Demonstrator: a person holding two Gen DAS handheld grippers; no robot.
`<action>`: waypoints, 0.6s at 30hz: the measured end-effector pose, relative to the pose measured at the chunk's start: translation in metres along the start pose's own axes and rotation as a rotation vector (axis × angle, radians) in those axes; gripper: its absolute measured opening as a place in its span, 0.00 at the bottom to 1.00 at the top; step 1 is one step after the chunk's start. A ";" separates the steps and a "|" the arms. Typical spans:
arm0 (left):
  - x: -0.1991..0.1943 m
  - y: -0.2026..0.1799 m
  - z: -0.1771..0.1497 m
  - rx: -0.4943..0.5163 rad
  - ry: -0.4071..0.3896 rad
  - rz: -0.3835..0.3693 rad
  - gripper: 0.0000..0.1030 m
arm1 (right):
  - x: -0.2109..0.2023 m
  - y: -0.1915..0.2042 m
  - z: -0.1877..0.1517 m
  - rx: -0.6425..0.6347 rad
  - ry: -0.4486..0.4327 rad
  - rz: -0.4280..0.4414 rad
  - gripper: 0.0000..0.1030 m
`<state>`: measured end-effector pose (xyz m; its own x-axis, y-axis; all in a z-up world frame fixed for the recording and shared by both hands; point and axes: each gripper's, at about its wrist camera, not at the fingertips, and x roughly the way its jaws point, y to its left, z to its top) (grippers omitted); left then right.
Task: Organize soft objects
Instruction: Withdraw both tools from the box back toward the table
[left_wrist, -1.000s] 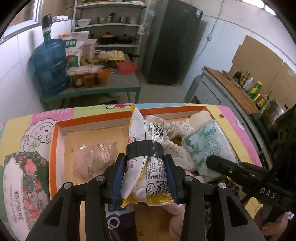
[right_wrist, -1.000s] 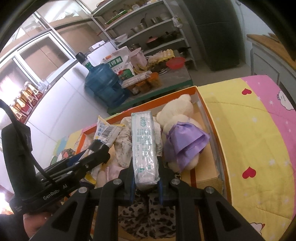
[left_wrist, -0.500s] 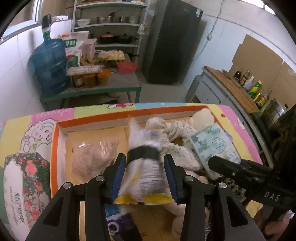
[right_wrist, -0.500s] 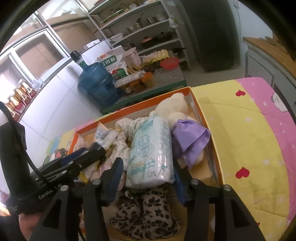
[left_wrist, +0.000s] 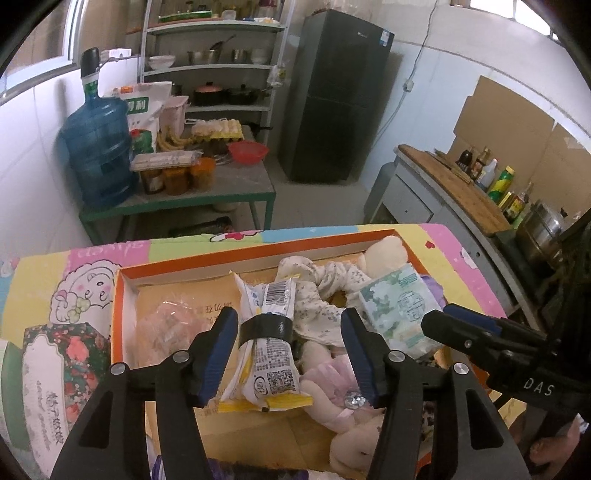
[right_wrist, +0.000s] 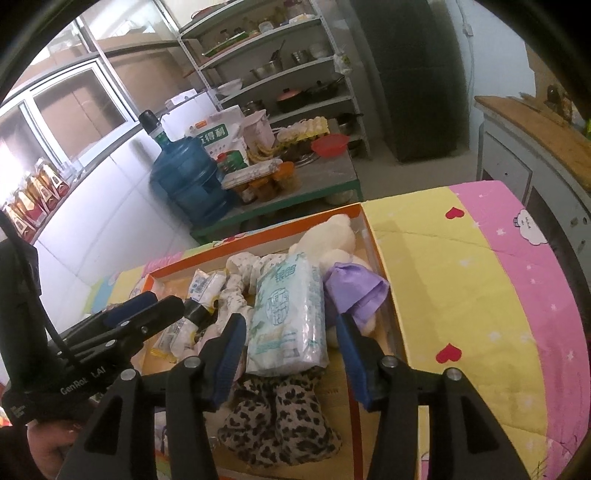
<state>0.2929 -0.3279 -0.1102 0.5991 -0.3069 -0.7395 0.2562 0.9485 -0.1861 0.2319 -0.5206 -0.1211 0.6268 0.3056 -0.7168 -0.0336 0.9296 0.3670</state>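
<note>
An orange-rimmed cardboard box (left_wrist: 122, 295) holds soft things. My left gripper (left_wrist: 288, 347) is open; a white and yellow packet bound with black tape (left_wrist: 267, 343) lies in the box between its fingers. My right gripper (right_wrist: 291, 350) is open; a green and white tissue pack (right_wrist: 286, 317) lies between its fingers on the pile, and also shows in the left wrist view (left_wrist: 399, 314). A cream plush toy (right_wrist: 332, 236), a purple cloth (right_wrist: 354, 291), a floral cloth (left_wrist: 321, 291) and a leopard-print cloth (right_wrist: 280, 421) lie in the box.
A clear bag (left_wrist: 166, 328) lies at the box's left. A floral tin (left_wrist: 62, 365) stands left of the box on the cartoon-print cover (right_wrist: 461, 266). Beyond stand a green table with a water jug (left_wrist: 96, 155), shelves and a dark fridge (left_wrist: 332, 96).
Both grippers have opened. The left let go of the taped packet and the right let go of the tissue pack; both now lie in the box.
</note>
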 end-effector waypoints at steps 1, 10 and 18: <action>-0.002 -0.001 0.000 0.000 -0.002 -0.001 0.58 | -0.003 0.000 0.000 -0.001 -0.005 -0.005 0.49; -0.023 -0.008 0.000 0.005 -0.022 -0.027 0.58 | -0.025 0.006 -0.001 -0.001 -0.046 -0.001 0.49; -0.047 -0.012 0.001 0.019 -0.048 -0.054 0.58 | -0.045 0.013 -0.004 0.004 -0.074 -0.004 0.49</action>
<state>0.2626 -0.3251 -0.0730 0.6198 -0.3616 -0.6966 0.3030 0.9290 -0.2126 0.1995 -0.5217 -0.0866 0.6828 0.2858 -0.6724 -0.0283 0.9300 0.3665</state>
